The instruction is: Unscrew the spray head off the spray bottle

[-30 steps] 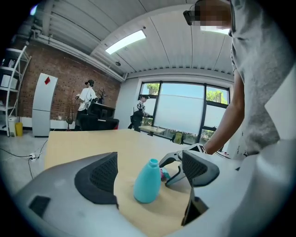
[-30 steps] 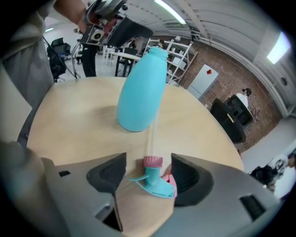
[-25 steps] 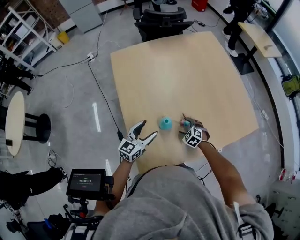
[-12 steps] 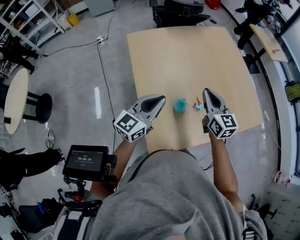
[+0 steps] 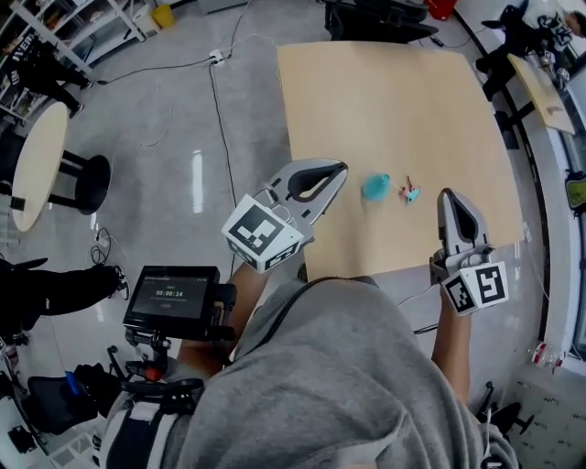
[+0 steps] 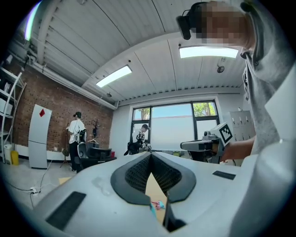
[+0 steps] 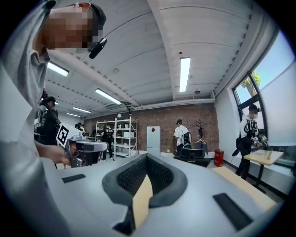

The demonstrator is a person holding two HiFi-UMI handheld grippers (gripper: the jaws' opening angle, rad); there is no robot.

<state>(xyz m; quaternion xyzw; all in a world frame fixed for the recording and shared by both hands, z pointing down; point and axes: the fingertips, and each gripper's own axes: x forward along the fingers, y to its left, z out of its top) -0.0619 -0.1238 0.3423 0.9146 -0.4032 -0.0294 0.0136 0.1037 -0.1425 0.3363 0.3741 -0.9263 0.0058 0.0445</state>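
Observation:
A small teal spray bottle (image 5: 375, 186) stands on the light wooden table (image 5: 394, 101) near its front edge. The spray head (image 5: 408, 192), pink and teal, lies apart on the table just right of the bottle. My left gripper (image 5: 341, 170) is raised left of the bottle, shut, with nothing in it. My right gripper (image 5: 448, 195) hangs right of the spray head, also shut and empty. In the left gripper view the closed left gripper (image 6: 150, 155) leaves a thin gap that shows the spray head (image 6: 157, 204). The right gripper view shows the closed right gripper (image 7: 146, 156) pointing level across the room.
A black office chair (image 5: 385, 14) stands at the table's far side. A round table (image 5: 32, 174) and stool (image 5: 84, 170) are on the left, with cables (image 5: 215, 101) on the floor. A screen on a stand (image 5: 174, 298) sits by my left side. People stand in the room.
Both grippers have shut and risen off the table, drawing back toward my body. The right one has left the spray head lying on the table.

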